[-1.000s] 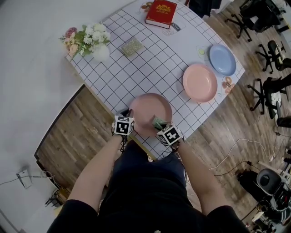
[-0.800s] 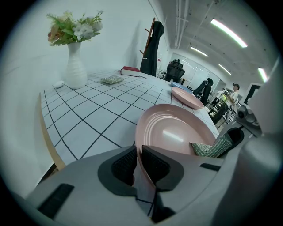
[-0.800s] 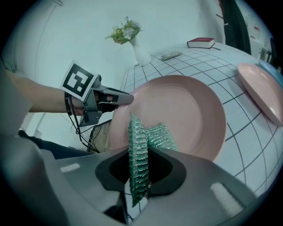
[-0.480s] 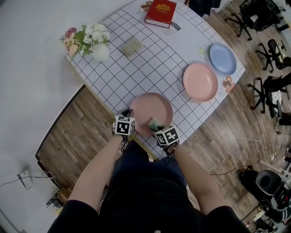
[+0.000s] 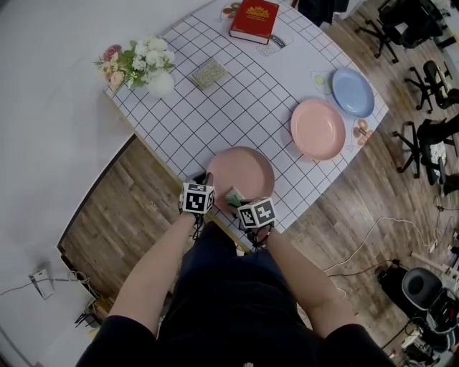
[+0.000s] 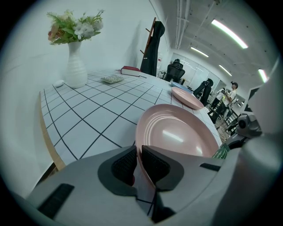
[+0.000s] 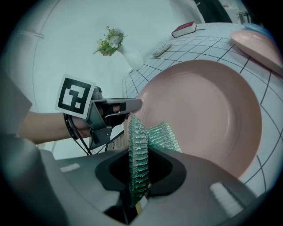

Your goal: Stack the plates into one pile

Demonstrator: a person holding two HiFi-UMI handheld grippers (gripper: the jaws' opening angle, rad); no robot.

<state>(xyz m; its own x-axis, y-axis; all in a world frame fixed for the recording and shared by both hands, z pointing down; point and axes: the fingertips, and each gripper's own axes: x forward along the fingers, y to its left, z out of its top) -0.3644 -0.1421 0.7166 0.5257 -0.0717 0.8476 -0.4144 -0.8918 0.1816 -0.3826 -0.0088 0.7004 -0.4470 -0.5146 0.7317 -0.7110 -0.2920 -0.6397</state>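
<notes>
A dusty-pink plate (image 5: 244, 168) lies at the table's near edge. My left gripper (image 5: 206, 182) is shut on its near-left rim; in the left gripper view the rim (image 6: 146, 132) runs between the pads, with the gripper (image 6: 138, 164) closed on it. My right gripper (image 5: 240, 201) is shut on a green glittery scouring sponge (image 7: 138, 154), held on edge over the plate's near rim (image 7: 208, 110). A lighter pink plate (image 5: 318, 129) and a blue plate (image 5: 352, 92) lie side by side at the table's right end.
A white vase of flowers (image 5: 147, 68) stands at the far left corner. A second sponge (image 5: 208, 73) lies mid-table and a red book (image 5: 253, 20) at the far end. Office chairs (image 5: 423, 86) stand beyond the right end on the wooden floor.
My right gripper has shifted left along the plate's near rim with the green sponge and rolled. The left gripper and the plate have stayed put.
</notes>
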